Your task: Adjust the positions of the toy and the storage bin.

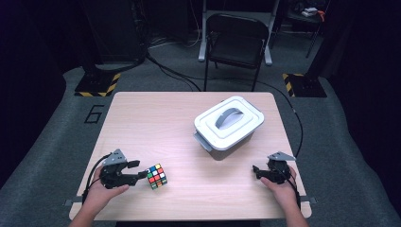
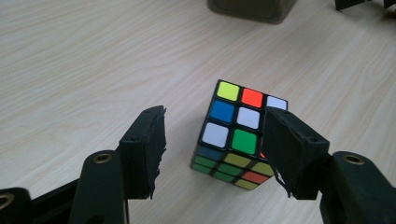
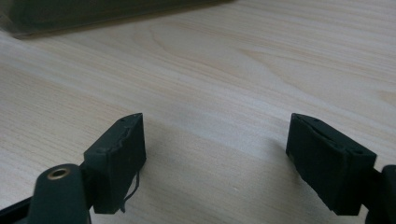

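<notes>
cube [image 2: 236, 135] pickup, left side: lying on the table [image 1: 156, 123] near the front left, just ahead of the left hand-held gripper [image 1: 134, 170], resting tilted with one corner toward the jaws. jaws spread, one pad [image 2: 147, 144] off to the cube's left with clear wood between, the other pad [image 2: 289, 149] overlapping the cube's right edge, contact not clear; not pinching anything yet. judging as the approach for a grasp. doing it well probably means: shifting sideways so the cube sits midway between the pads, squaring the pads to two flat opposite faces rather than a corner, going lower so the pads land on the middle layer, closing slowly to avoid twisting a layer or squirting the cube out. risk of nudging it across the smooth top if one pad lands first.

right hand-held gripper [image 1: 257, 171] resting near the front right of the table, jaws spread wide over bare wood, holding nothing.

light wood-grain table, smooth, uncluttered apart from a white lidded box [image 1: 228, 123] with a grey handle, right of centre and well apart from the cube. grey carpet floor, dark room, black folding chair [image 1: 235, 45] behind the table, cables trailing, yellow-black striped stand bases [image 1: 97, 85] at both sides, a "6" marked on the floor at left.
</notes>
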A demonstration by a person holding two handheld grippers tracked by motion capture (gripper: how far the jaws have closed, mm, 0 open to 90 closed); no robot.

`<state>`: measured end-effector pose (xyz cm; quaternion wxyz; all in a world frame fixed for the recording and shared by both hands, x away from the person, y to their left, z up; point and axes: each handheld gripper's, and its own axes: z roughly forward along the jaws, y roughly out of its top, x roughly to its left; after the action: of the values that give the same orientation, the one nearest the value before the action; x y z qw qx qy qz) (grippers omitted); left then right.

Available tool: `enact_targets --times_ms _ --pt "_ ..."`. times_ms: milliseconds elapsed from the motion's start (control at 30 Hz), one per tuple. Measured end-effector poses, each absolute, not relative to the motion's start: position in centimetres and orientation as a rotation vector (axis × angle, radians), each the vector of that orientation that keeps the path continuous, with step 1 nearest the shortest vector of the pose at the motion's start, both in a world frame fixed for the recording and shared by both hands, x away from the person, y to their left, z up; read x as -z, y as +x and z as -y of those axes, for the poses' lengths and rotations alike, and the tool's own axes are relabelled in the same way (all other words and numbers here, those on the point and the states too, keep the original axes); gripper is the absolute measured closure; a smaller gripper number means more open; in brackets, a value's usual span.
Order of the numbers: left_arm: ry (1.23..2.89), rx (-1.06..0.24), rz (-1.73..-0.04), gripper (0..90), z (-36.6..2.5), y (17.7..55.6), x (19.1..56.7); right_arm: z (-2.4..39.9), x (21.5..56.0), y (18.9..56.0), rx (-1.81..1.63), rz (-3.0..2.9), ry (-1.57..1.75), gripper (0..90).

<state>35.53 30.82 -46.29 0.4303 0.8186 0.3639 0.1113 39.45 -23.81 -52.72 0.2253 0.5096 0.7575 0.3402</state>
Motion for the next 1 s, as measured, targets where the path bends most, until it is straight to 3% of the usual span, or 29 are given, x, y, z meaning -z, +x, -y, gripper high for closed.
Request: enact_targets --times_ms 1000 --pt "2.184 -0.254 -0.841 30.9 -27.7 35.7 48.1 23.8 52.8 39.5 -0.943 -2.081 1.412 19.4"
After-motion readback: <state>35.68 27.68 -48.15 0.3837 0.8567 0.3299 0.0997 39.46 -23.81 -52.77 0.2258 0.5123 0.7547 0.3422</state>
